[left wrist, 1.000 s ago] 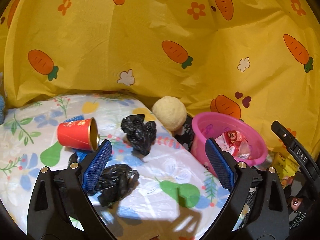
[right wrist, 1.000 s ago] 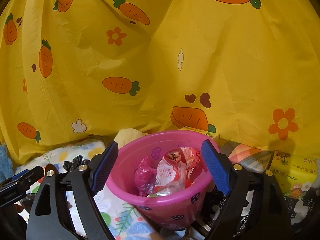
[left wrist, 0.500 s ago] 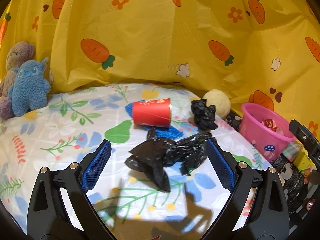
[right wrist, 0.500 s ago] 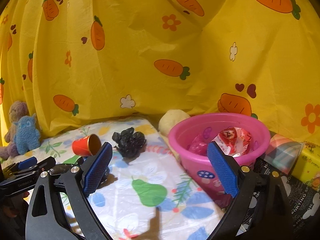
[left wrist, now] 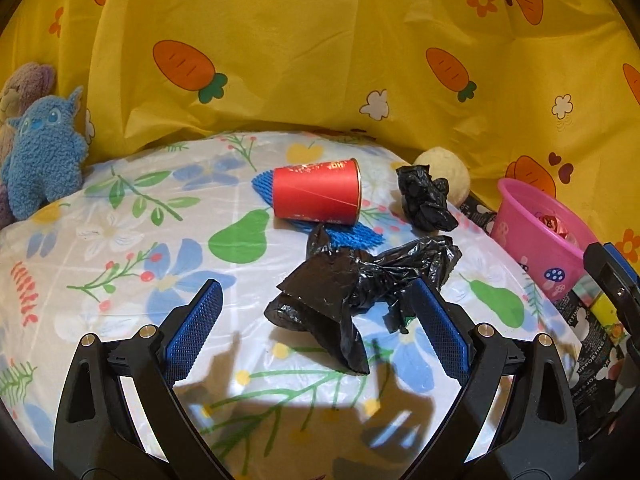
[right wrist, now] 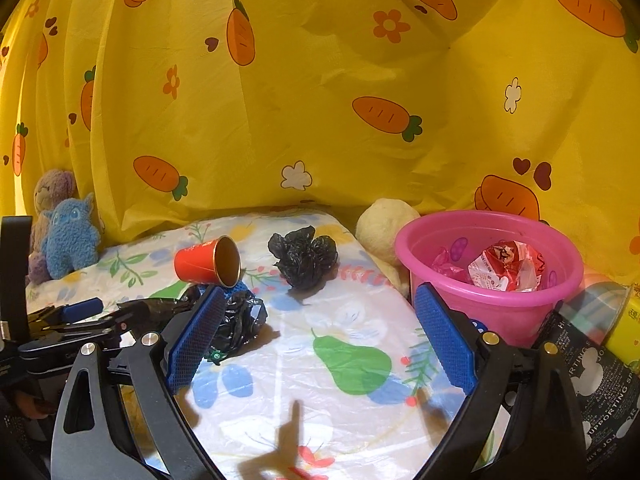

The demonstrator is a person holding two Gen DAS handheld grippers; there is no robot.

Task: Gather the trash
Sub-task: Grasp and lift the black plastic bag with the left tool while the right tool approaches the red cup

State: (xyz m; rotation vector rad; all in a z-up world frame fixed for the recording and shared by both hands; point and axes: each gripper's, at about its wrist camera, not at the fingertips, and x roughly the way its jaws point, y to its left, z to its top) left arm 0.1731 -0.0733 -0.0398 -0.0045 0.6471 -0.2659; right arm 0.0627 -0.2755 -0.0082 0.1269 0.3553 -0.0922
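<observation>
A crumpled black plastic bag (left wrist: 352, 284) lies on the floral cloth between the fingers of my open, empty left gripper (left wrist: 320, 336); it also shows in the right wrist view (right wrist: 240, 320). A red paper cup (left wrist: 318, 197) (right wrist: 206, 266) lies on its side on a blue net (left wrist: 352, 236). A smaller black bag wad (left wrist: 426, 196) (right wrist: 304, 258) lies further back. The pink bucket (right wrist: 492, 300) (left wrist: 536, 236) holds red and pink wrappers (right wrist: 504, 266). My right gripper (right wrist: 320, 344) is open and empty, left of the bucket.
A yellow carrot-print curtain (left wrist: 320, 48) backs the table. A blue plush (left wrist: 44, 156) and a brown plush (right wrist: 52, 188) sit at the far left. A cream ball (right wrist: 386, 226) lies behind the bucket. Boxes (right wrist: 592, 364) are at the right edge.
Both grippers have swung left, away from the bucket. The left gripper has closed in on the large black bag, which now lies between its open fingers.
</observation>
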